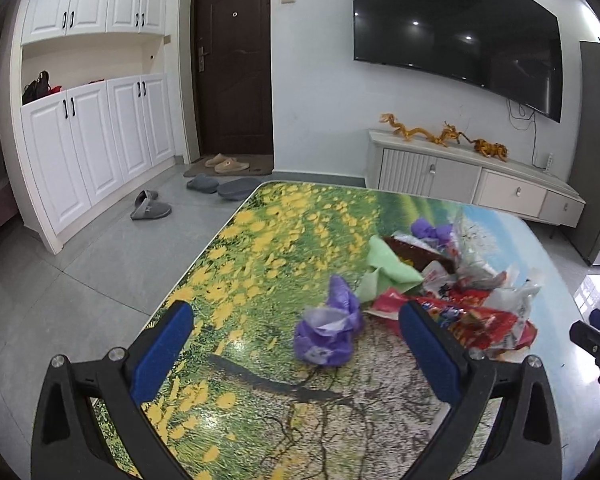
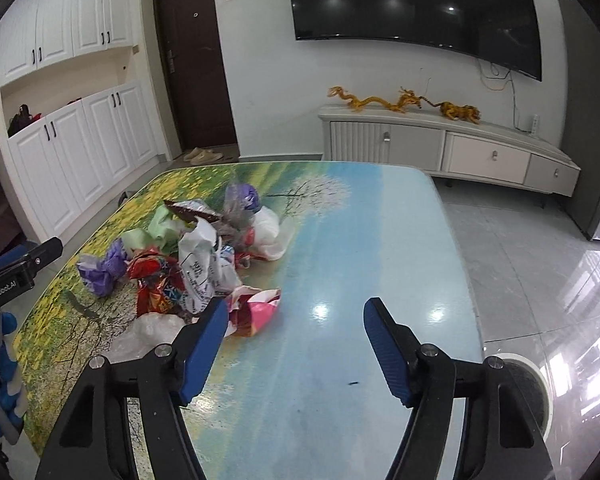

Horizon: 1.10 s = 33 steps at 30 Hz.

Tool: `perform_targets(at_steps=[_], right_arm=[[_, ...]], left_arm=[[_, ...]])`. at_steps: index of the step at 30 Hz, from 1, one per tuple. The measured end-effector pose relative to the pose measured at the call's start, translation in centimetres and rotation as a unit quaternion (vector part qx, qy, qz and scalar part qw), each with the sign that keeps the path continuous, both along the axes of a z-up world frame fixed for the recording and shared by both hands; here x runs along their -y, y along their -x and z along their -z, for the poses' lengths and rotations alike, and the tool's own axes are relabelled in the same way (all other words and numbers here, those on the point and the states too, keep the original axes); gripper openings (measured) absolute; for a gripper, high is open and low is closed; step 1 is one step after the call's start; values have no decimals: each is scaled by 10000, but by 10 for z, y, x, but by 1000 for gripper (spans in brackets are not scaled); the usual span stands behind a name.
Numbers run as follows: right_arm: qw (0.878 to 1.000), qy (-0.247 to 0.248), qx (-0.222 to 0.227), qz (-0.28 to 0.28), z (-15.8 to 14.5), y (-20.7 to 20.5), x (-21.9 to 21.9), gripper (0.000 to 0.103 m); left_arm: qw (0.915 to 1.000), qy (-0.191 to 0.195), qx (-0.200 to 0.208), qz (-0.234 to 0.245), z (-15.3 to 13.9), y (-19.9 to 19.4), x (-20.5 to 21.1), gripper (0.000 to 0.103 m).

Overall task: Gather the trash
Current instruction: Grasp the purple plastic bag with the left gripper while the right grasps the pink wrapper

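Note:
A pile of trash lies on a table (image 1: 260, 360) printed with flowers and sky. It holds red snack wrappers (image 1: 480, 320), a green cloth (image 1: 384, 268), clear and white plastic bags (image 2: 198, 268) and a crumpled purple bag (image 1: 328, 334). My left gripper (image 1: 296, 320) is open above the table, with the purple bag between its blue fingers. My right gripper (image 2: 294, 316) is open over the sky part of the table (image 2: 340, 280), its left finger (image 2: 204, 340) next to a pink wrapper (image 2: 260, 312). A second purple bag (image 2: 244, 198) lies at the far end of the pile.
A round white bin (image 2: 536, 384) stands on the floor by the table's right edge. A low TV cabinet (image 2: 460, 148) with yellow dragon figures and a wall TV are beyond. Slippers (image 1: 150, 208) lie on the floor near the brown door and white cupboards.

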State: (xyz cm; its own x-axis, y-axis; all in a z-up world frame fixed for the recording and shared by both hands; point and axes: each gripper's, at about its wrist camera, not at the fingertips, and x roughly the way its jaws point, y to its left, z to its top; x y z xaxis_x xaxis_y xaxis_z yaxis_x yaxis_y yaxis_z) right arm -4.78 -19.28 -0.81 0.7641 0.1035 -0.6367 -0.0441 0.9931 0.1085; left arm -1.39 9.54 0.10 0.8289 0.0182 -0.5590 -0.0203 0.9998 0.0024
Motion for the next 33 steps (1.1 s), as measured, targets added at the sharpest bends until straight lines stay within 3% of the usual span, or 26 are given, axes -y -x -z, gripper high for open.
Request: perform_targets(at_steps=[4, 12, 15, 21, 24, 33], right_arm=[[9986, -344, -338, -228, 18, -19, -8, 55], [9922, -883, -778, -405, 40, -53, -9, 54], [9899, -1048, -839, -463, 42, -57, -9, 47], [9862, -1268, -882, -588, 42, -56, -8, 37], [9832, -1466, -902, -601, 43, -55, -4, 34], [9854, -1436, -771, -496, 34, -34, 4, 28]], left_arm=[[9998, -32, -119, 136, 8, -11, -4, 103], [9977, 51, -517, 442, 27, -40, 3, 99], [9963, 100, -697, 501, 36, -50, 6, 96], [9925, 211, -1032, 626, 47, -62, 7, 72], [9911, 243, -1144, 635, 50, -64, 7, 46], [9931, 266, -939, 650, 37, -44, 6, 38]])
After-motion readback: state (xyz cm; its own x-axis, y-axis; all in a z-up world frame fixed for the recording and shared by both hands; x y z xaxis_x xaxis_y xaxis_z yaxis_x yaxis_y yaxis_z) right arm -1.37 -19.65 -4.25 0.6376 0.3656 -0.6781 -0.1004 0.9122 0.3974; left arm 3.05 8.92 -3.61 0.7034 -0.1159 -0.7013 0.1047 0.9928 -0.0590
